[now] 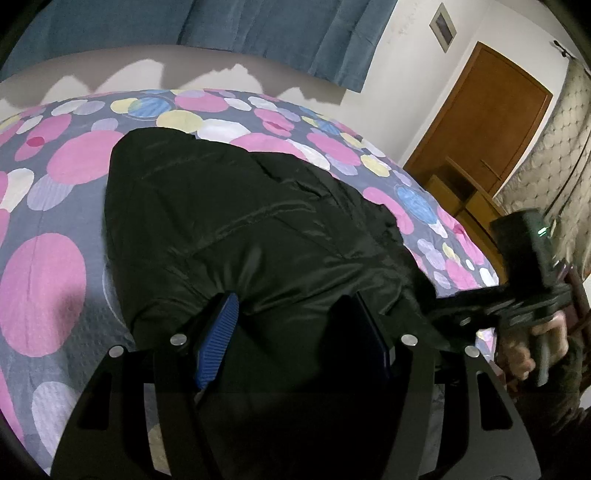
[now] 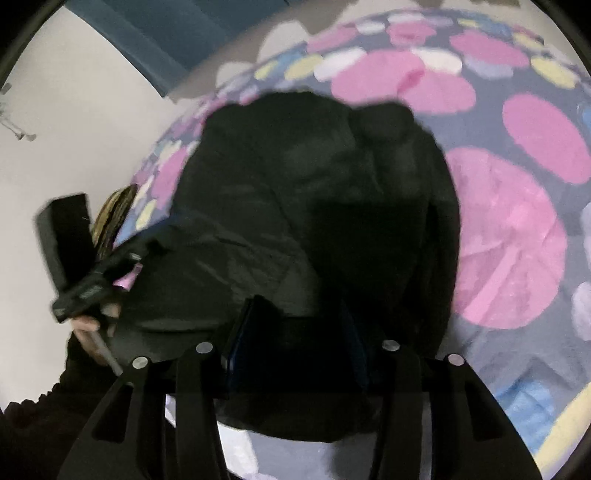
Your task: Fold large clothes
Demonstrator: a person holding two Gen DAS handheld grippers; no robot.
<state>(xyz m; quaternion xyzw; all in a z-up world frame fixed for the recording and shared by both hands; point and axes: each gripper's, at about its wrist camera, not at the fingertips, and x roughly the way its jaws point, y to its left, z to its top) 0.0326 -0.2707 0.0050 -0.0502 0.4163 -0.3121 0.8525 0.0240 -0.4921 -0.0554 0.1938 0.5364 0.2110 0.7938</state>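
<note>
There is one dark padded jacket [image 1: 236, 221] and it lies on the bed cover [image 1: 55, 206], a grey cover with pink, yellow, white and blue circles. There are two grippers, one in each hand of the person.

The left gripper [image 1: 291, 325] has its two fingers spread apart, with the near edge of the jacket bunched between them. One blue ribbed pad [image 1: 218, 339] is seen clearly on the left finger, and the dark cloth seems to fill the gap, but whether the pads really press the cloth I cannot tell. The right gripper [image 2: 295, 332] has its fingers closer together, and dark fabric is also between them. That picture is blurred and very dark there, so if it pinches the jacket I cannot tell.

The left wrist view shows one brown wooden door [image 1: 484, 122], one blue curtain [image 1: 288, 33], a wooden bedside cabinet [image 1: 458, 195], and the right hand [image 1: 535, 343] holding its gripper at the edge. The right wrist view shows instead the left hand [image 2: 92, 325] with its gripper, a plain white wall [image 2: 74, 140], and the far end of the jacket more rounded.
</note>
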